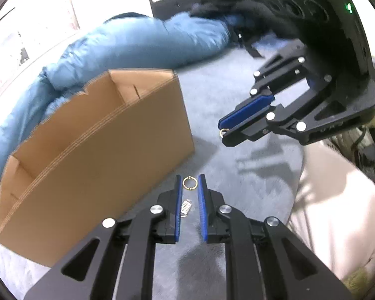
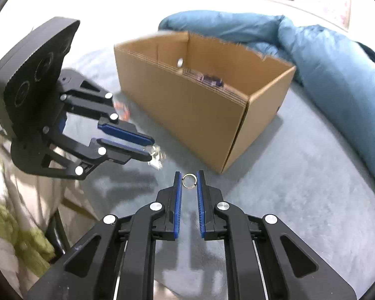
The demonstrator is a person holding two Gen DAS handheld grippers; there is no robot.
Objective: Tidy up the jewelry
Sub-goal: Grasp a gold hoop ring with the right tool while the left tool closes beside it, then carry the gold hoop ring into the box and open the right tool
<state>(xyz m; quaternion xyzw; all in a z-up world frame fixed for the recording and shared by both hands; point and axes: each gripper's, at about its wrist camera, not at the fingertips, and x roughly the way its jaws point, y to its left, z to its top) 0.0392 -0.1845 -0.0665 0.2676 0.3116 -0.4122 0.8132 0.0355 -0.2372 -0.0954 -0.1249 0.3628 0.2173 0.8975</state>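
Observation:
In the left wrist view my left gripper [image 1: 189,178] is shut on a small gold ring [image 1: 183,183], pinched upright between its blue pads above the grey-blue cover. A small silver piece [image 1: 186,207] lies on the cover below it. My right gripper [image 1: 223,135] hovers at the upper right, shut on a second gold ring [image 1: 223,132] at its tips. The right wrist view shows my right gripper [image 2: 189,175] with its ring [image 2: 183,181], and my left gripper [image 2: 151,150] at the left holding its ring [image 2: 153,152]. An open cardboard box [image 2: 187,115] stands just beyond both.
The box [image 1: 95,150] holds a dark purple item [image 2: 212,80] near its front wall. A blue quilt [image 2: 325,75] curves behind and beside the box. Beige bedding [image 1: 337,212] lies at the cover's edge. A blurred orange object [image 2: 121,110] sits behind the left gripper.

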